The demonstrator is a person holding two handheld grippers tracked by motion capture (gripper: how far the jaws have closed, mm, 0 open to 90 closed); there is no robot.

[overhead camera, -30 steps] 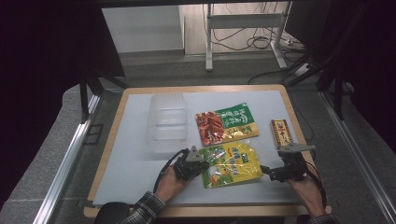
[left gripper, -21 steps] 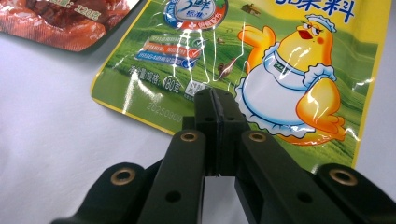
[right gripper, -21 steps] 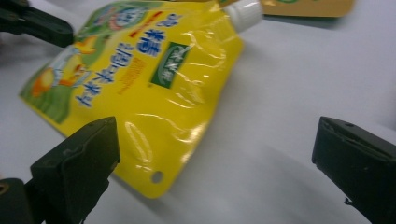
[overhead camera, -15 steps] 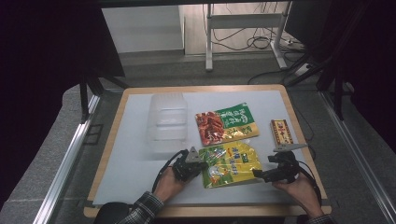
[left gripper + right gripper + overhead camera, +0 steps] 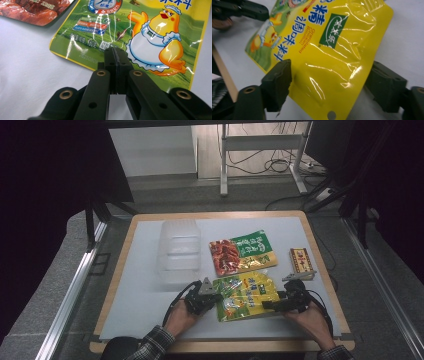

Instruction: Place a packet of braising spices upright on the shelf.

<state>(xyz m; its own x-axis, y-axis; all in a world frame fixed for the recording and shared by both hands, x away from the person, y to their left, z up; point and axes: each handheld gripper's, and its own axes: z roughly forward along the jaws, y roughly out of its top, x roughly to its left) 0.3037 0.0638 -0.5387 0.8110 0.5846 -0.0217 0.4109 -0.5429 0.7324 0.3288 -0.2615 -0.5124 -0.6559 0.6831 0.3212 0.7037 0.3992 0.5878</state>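
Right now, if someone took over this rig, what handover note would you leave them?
Left gripper: shut, pressing down on the yellow pouch at its left end.
Right gripper: jaws just been closing around the pouch's right end, pads not yet pressing.
Pouch lies flat on the table, below the red-green pouch; clear container stands to the left.
Done: pouch pinned. Left: finish the right grip, probably lift it.
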